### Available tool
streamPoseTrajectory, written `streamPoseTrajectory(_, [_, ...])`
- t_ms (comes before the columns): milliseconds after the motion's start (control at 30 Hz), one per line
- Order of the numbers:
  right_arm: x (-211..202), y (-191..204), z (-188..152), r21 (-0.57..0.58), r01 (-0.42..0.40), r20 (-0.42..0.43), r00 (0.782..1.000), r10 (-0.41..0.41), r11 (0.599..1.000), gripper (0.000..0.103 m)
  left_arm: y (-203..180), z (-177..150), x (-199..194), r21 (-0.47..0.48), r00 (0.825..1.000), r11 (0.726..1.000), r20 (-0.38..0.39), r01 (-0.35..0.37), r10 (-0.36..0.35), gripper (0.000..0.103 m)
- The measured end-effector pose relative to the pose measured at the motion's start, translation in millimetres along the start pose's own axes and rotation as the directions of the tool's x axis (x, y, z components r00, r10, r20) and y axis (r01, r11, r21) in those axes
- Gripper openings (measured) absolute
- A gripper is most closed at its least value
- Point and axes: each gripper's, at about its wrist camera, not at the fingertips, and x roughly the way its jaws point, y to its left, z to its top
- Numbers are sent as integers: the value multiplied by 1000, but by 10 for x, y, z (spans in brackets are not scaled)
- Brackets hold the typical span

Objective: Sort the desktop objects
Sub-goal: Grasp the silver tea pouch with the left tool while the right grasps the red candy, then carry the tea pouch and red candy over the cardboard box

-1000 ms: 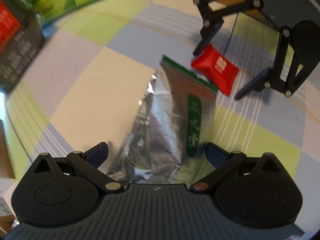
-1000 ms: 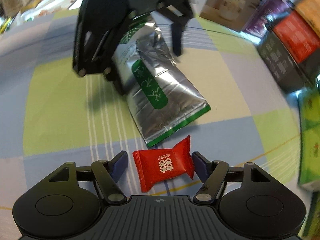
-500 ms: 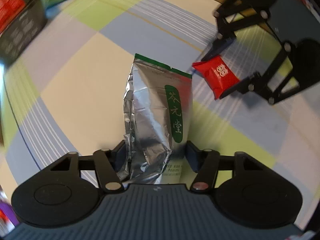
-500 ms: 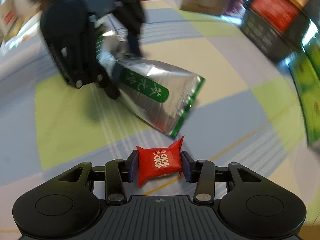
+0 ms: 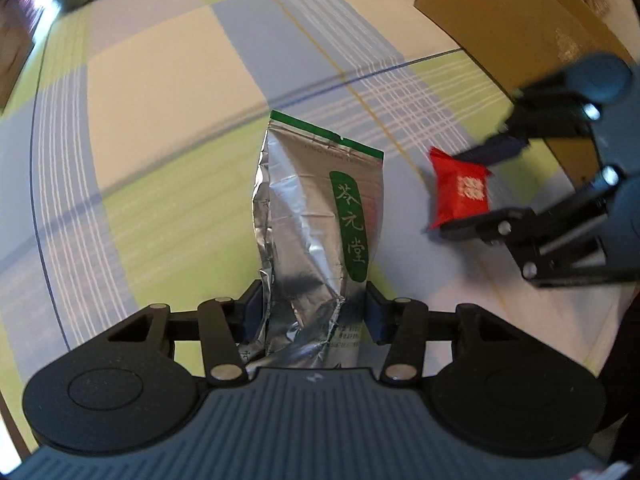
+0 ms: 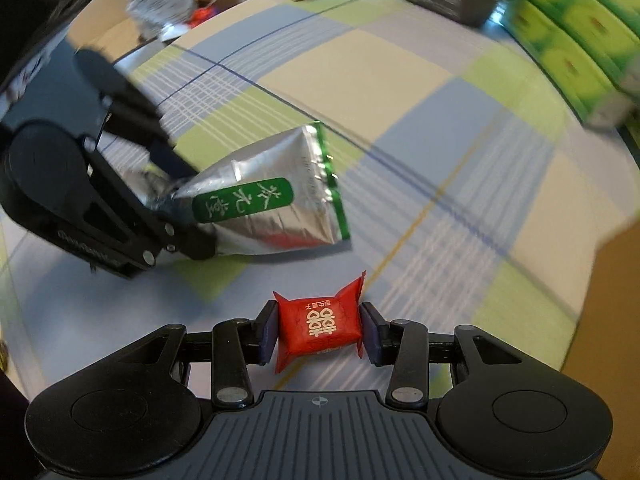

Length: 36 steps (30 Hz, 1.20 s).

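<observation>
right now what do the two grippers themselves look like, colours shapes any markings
Both look alike. The left gripper and right gripper each have a dark grey ribbed body with a small crosshair mark, two rounded black housings with circular recesses, and black linkage arms joined by silver rivets. The fingertips carry dark blue pads. No cables show, and the person's sleeves cannot be made out.

Soft daylight fills my views; my silver pouch (image 5: 316,216) glints. Fisheye bends the checked cloth (image 6: 360,80), and edges blur with motion.
</observation>
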Motion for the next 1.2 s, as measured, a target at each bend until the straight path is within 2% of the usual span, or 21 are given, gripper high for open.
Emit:
streamPoseTrajectory(167, [-220,103,-257,147,8,24,1000,-11,989,40,-211,-181,-86,-111,1000,994,16,-12,14,44])
streamPoseTrajectory(367, [-482,283,-572,235,26,58,998,-41,972,40,-457,-423,-214,-210,999,977,29,-30,37,44])
streamPoseTrajectory(500, [-657,333,-779,288,21,87,995,-48,958,40,-582,-565,-320,-301,998,954,51,-8,24,44])
streamPoseTrajectory(867, [-1096,361,-1119,364,24,159,983,-88,931,40,-891,-737,-607,-423,992,906,112,-4,57,44])
streamPoseTrajectory(1000, [-1232,366,-1206,379,18,182,979,-94,925,40,-999,-782,-687,-461,989,887,145,36,35,44])
streamPoseTrajectory(1200, [-1422,366,-1408,413,16,206,972,-110,911,40,-1244,-873,-835,-476,981,876,194,79,16,44])
